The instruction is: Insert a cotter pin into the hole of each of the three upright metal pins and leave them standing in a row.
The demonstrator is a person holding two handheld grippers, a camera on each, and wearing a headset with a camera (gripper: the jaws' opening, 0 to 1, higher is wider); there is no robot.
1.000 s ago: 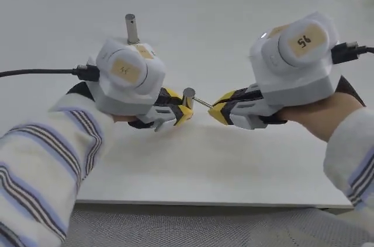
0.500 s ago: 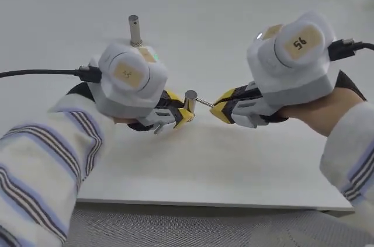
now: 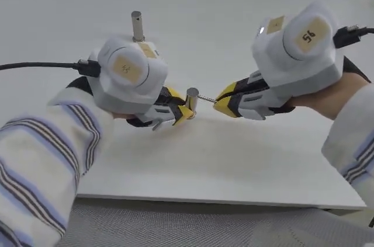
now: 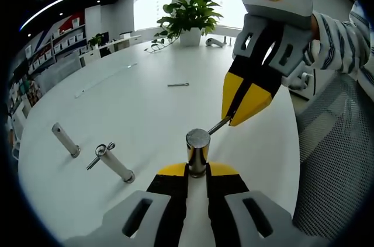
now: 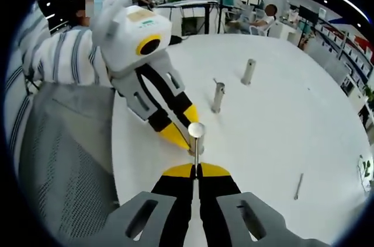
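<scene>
Head view: shows left gripper (image 3: 186,111) clamped tight on an upright metal pin (image 3: 191,96) near the table's (image 3: 193,165) front edge, and right gripper (image 3: 221,100) pinching a cotter pin (image 3: 206,98), tip at the pin's head. Reads 56 or 95 on the right sticker (image 3: 308,35).

Left gripper view: shows 2 more pins, a bare pin (image 4: 65,140) and a fitted pin (image 4: 114,164).

Right gripper view: shows jaws closed on the cotter pin.

Low near the front edge of the table (image 3: 234,183), the left gripper (image 3: 182,111) lies level, jaws clamped on a metal pin (image 3: 191,96), striped sleeve (image 3: 52,148) angling in from the left. Facing it tip to tip, the right gripper (image 3: 222,98) tilts down, jaws pinching the cotter pin (image 3: 205,98).
</scene>
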